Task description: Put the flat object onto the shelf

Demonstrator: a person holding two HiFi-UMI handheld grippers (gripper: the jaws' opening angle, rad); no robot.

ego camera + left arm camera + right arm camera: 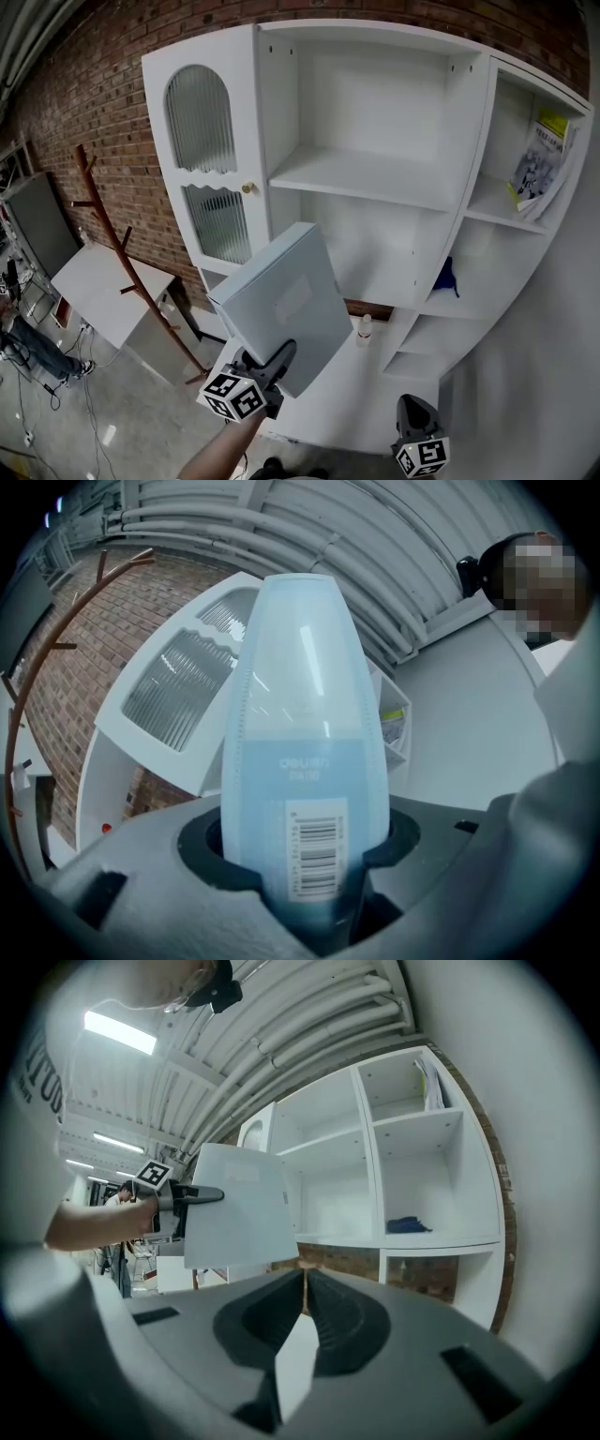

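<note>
Now the left gripper (274,364) clamps the box (281,305) aloft, right gripper (416,412) closed and empty; next, raise it onto the shelf (361,180).

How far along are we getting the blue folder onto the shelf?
Done: the left claw grips the flat blue folder. In hand: it hangs tilted before the white shelf unit. Left: setting it on a shelf. The right claw is shut, empty.

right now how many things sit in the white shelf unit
3: yellow printed booklet, top right cubby; dark blue item, cubby below; small clear bottle, low ledge. The held pale blue folder may hide more.
</note>
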